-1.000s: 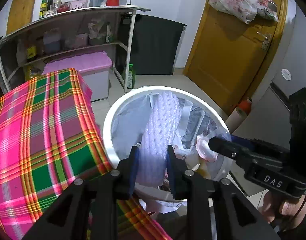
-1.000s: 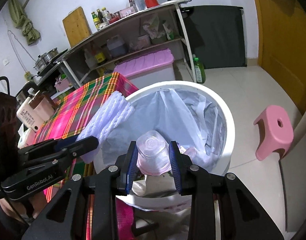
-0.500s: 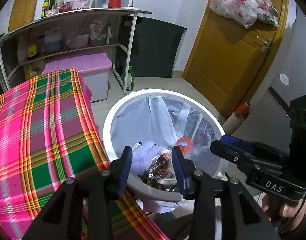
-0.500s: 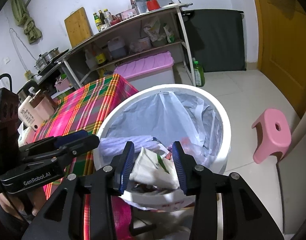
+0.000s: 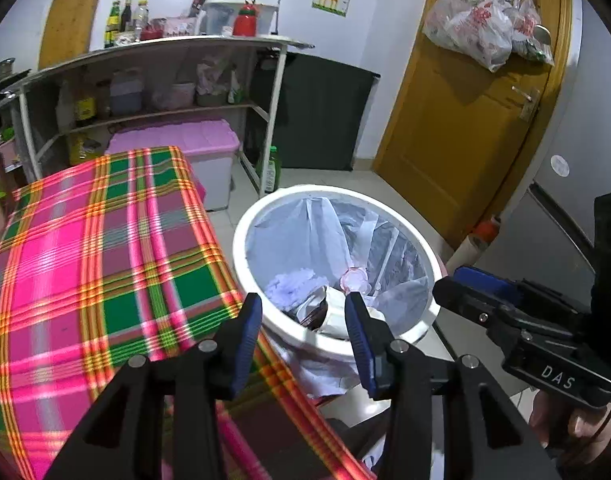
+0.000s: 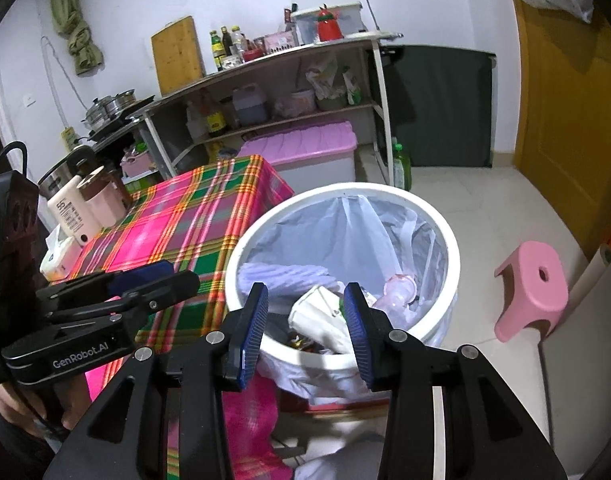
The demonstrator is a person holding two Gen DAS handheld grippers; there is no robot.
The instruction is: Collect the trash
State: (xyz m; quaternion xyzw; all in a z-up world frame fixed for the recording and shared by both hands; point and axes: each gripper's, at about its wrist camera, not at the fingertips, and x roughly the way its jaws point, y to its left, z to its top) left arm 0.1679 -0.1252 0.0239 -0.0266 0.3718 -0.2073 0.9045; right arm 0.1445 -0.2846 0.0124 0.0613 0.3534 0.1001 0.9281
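From the left wrist, the left gripper (image 5: 303, 314) gapes empty, its purple foam netting (image 5: 291, 286) now dropped inside the one round white lined bin (image 5: 329, 344) beside the pink-green plaid tablecloth (image 5: 105, 248) at nine o'clock; from the right wrist, the right gripper (image 6: 305, 316) likewise stands wide and empty, its clear plastic cup (image 6: 399, 290) released into the bin, one pink plastic stool (image 6: 533, 292) at three o'clock.

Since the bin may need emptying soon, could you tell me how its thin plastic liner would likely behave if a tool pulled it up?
The liner looks thin, translucent and creased, so it is probably floppy and would bunch when pinched. It hangs loose below the bin, so it may slip off the rim. With trash piled inside, it could stretch or tear.
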